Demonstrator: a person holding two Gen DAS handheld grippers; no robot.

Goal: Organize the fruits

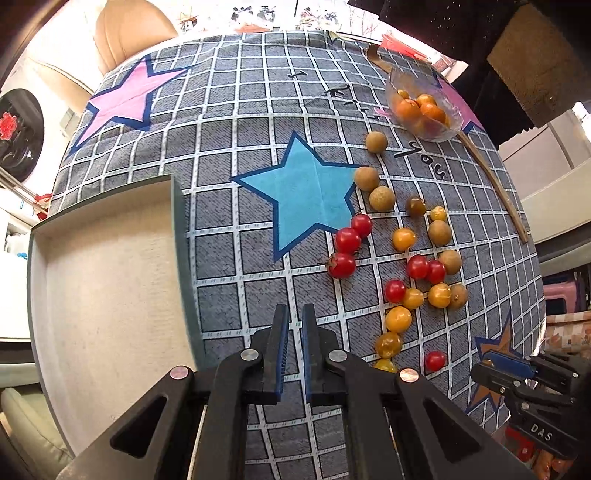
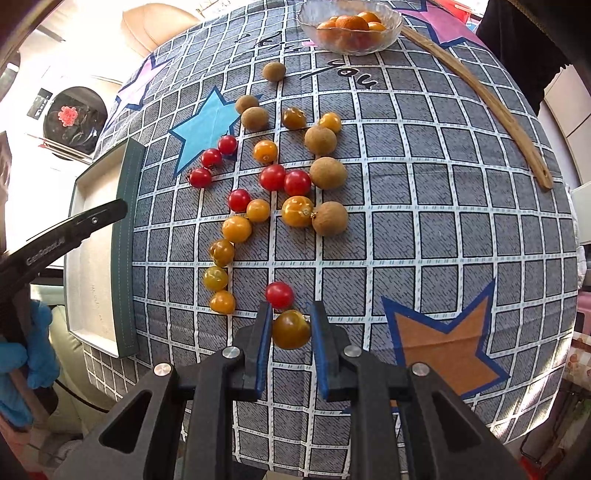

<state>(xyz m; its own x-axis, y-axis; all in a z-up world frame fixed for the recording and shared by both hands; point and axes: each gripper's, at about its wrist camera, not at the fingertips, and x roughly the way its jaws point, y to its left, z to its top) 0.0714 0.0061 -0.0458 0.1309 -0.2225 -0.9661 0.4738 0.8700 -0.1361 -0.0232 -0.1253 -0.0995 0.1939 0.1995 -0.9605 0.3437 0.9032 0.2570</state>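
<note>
Red cherry tomatoes (image 2: 272, 177), yellow cherry tomatoes (image 2: 297, 211) and brown longans (image 2: 328, 172) lie scattered on the checked tablecloth; they also show in the left wrist view (image 1: 417, 266). My right gripper (image 2: 290, 314) holds a dark yellow tomato (image 2: 291, 329) between its blue pads, a red tomato (image 2: 279, 294) just beyond it. My left gripper (image 1: 294, 315) is nearly closed and empty, above the cloth beside the shallow box (image 1: 110, 280). A glass bowl (image 2: 391, 18) at the far side holds orange fruits (image 2: 351, 24).
The grey-edged empty box (image 2: 127, 236) lies at the table's left. A long wooden stick (image 2: 487, 107) lies at the right, past the bowl. The cloth (image 1: 258, 110) has pink, blue and orange stars. The right gripper's body shows in the left wrist view (image 1: 532, 387).
</note>
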